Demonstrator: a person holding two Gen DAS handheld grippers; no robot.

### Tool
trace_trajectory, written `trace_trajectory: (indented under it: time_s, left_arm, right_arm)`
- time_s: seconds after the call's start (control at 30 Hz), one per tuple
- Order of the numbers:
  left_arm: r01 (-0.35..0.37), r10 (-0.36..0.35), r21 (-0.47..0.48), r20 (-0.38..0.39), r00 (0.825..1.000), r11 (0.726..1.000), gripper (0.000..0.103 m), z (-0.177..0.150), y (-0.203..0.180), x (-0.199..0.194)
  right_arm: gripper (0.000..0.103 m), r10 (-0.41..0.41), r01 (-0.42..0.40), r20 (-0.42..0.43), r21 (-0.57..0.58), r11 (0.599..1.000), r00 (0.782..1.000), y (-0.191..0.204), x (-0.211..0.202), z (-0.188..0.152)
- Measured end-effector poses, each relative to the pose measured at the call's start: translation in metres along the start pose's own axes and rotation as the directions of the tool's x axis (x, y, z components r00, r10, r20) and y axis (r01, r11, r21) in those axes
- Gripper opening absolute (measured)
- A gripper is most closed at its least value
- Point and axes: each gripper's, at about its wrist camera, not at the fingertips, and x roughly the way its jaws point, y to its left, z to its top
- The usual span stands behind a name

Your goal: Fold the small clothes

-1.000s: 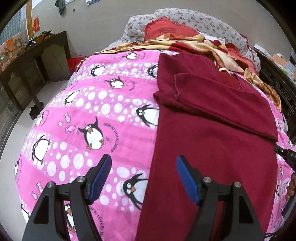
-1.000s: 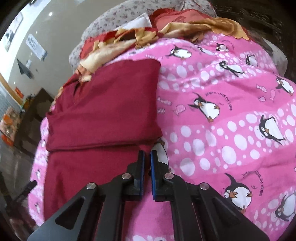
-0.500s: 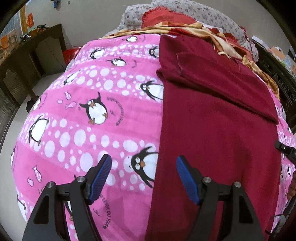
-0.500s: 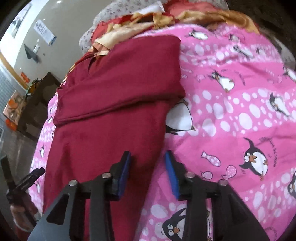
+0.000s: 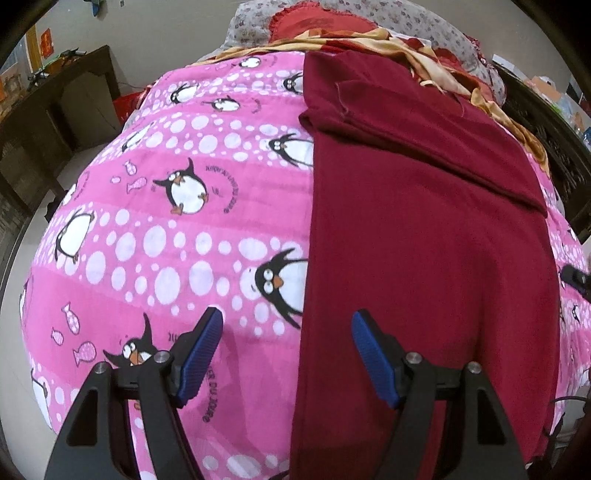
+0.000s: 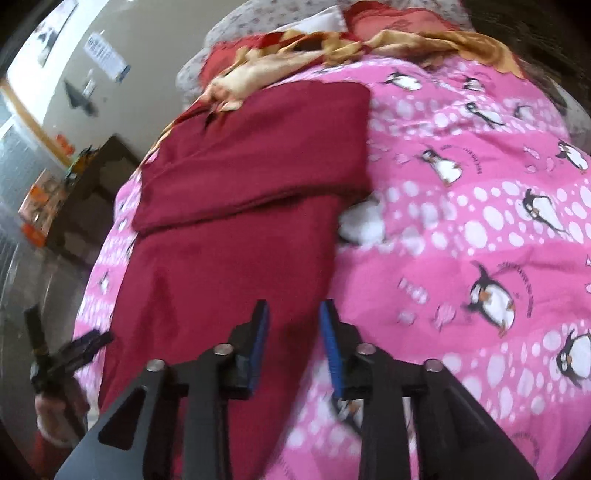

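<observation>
- On the pink penguin bedspread (image 5: 177, 236) lies the dark red garment (image 5: 424, 258), stretched lengthwise away from us, its sleeves already turned in so that a folded band crosses the far end below the neckline
- At the near end we hold both tools above the cloth: the left gripper (image 5: 286, 354) is spread wide, one blue pad over the bedspread and the other over the garment's left edge, and grips nothing
- Over the opposite long edge, the right gripper (image 6: 293, 343) is parted too, more narrowly, its pads straddling that edge; the view is blurred, yet we see a clear gap and no cloth between the pads
- We judge the sides to be done and the lengthwise fold to be the step in hand: the near hem has yet to be brought up toward the collar
- Next we would need to lower each tool onto its own near corner, close on the full thickness of the doubled layers, and lift both corners evenly so the panel does not skew
- Beyond the garment, crumpled red and gold bedding (image 5: 369, 40) and a flowered pillow (image 5: 424, 18) sit at the head of the bed
- Of containers we see none, so nothing is held in any
</observation>
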Motion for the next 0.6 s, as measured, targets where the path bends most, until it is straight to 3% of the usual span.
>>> trace_trajectory:
  time_s: [0.1, 0.17, 0.3, 0.43, 0.53, 0.6]
  left_arm:
    - [0.021, -0.021, -0.015, -0.015, 1.0, 1.0, 0.076, -0.005, 0.003, -0.001]
    - [0.017, -0.017, -0.014, -0.016, 1.0, 1.0, 0.076, -0.007, 0.003, -0.003]
    - [0.011, -0.012, -0.01, -0.021, 1.0, 1.0, 0.076, -0.013, 0.005, -0.005]
    - [0.02, -0.02, -0.015, -0.035, 0.999, 1.0, 0.076, -0.016, 0.003, -0.002]
    - [0.02, -0.02, -0.013, -0.035, 0.999, 1.0, 0.076, -0.016, 0.001, -0.005]
    - [0.034, -0.034, -0.01, -0.03, 0.999, 0.999, 0.076, -0.018, 0.001, -0.01]
  right_arm:
    - [0.046, 0.014, -0.017, -0.069, -0.038, 0.999, 0.998, 0.011, -0.002, -0.017]
    - [0.055, 0.028, -0.033, -0.112, -0.048, 0.998, 0.993, 0.013, -0.004, -0.033]
    - [0.056, 0.044, -0.052, -0.16, -0.045, 0.998, 0.986, 0.013, -0.007, -0.061]
    - [0.055, 0.125, -0.135, -0.172, -0.046, 0.99, 0.977, 0.026, -0.004, -0.078]
    - [0.025, 0.045, -0.059, -0.127, -0.11, 0.992, 0.991, 0.037, 0.0, -0.084]
    - [0.021, 0.056, -0.069, -0.108, -0.116, 0.991, 0.993, 0.037, -0.01, -0.083]
